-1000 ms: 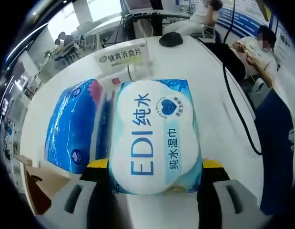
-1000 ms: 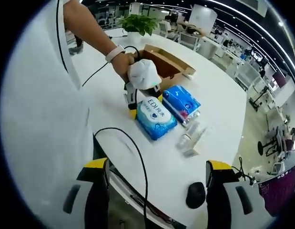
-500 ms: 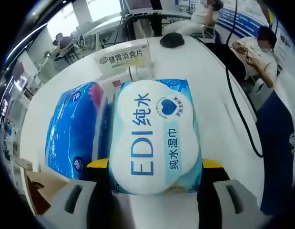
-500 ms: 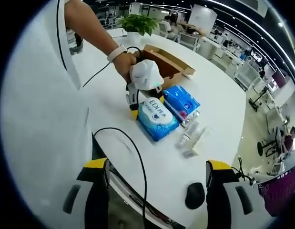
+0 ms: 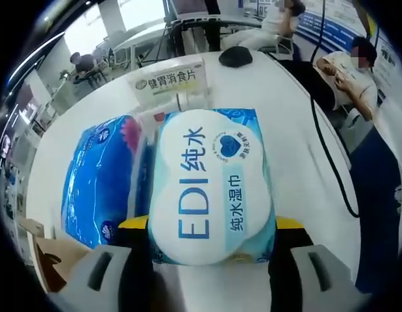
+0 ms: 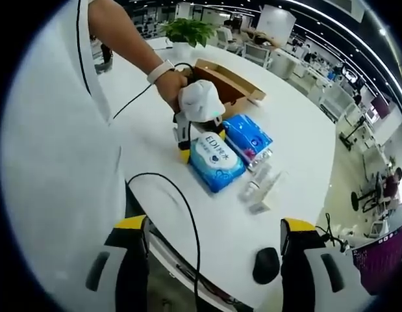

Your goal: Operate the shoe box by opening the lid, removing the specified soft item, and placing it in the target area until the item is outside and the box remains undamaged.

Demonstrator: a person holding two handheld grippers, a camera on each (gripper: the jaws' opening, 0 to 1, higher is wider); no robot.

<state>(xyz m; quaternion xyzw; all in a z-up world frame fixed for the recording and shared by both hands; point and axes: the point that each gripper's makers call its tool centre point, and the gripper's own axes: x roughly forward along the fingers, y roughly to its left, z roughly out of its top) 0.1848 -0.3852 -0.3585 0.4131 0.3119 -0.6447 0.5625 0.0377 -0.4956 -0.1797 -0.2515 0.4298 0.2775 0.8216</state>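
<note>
A white and light-blue wet wipes pack [image 5: 210, 188] marked EDI sits between the jaws of my left gripper [image 5: 210, 224], which is shut on its near end. From the right gripper view, the pack [image 6: 218, 162] lies low on the white table [image 6: 298, 149] with the left gripper [image 6: 184, 149] at its end, held by a person's hand. The brown shoe box [image 6: 228, 81] stands open behind it; its corner [image 5: 48, 257] shows at lower left. My right gripper [image 6: 213, 234] hangs open near the table's front edge, far from the pack.
A dark blue soft pack [image 5: 100, 172] [image 6: 249, 138] lies against the wipes pack. A small white box with green print [image 5: 171, 81] [image 6: 259, 185] lies beyond. A black mouse [image 6: 265, 265], a black cable [image 6: 181, 214] and a potted plant [image 6: 188, 29] are also on the table.
The left gripper and the wipes pack have slid a little along the table, further from the person and alongside the blue pack. The right gripper has stayed put.
</note>
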